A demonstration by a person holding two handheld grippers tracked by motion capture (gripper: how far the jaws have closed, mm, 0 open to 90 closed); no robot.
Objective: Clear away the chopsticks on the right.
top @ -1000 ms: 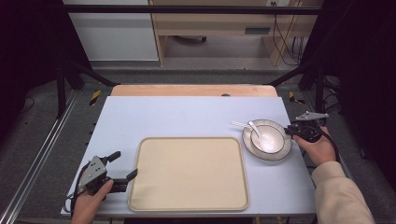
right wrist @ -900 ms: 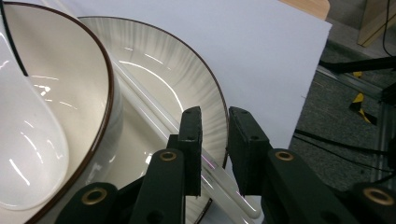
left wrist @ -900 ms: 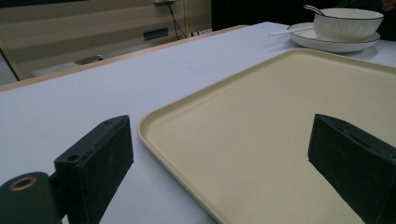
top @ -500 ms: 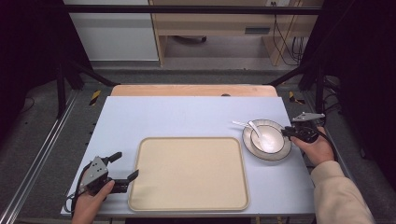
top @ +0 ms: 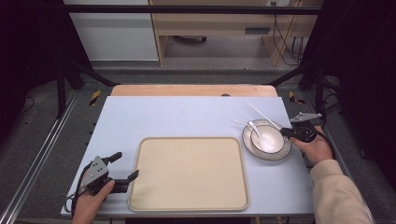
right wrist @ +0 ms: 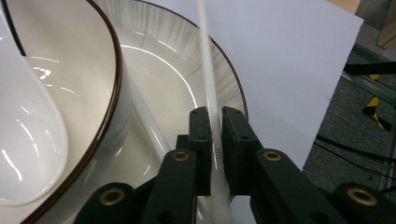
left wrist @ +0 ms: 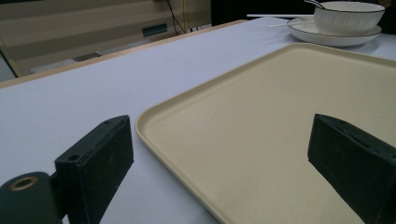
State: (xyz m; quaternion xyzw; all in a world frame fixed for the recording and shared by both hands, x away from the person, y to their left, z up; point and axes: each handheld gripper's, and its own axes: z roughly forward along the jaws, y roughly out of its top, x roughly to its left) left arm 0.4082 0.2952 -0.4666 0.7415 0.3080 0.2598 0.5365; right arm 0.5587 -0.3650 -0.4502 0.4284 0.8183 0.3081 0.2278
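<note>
Between right hand-held gripper [right wrist: 215,140] pads, white chopstick [right wrist: 208,84], pinched

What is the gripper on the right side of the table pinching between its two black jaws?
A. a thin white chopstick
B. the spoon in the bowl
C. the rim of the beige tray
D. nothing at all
A: in the right gripper view the right gripper has its jaws closed on a thin white chopstick that runs up over the plate, beside the bowl.
</note>
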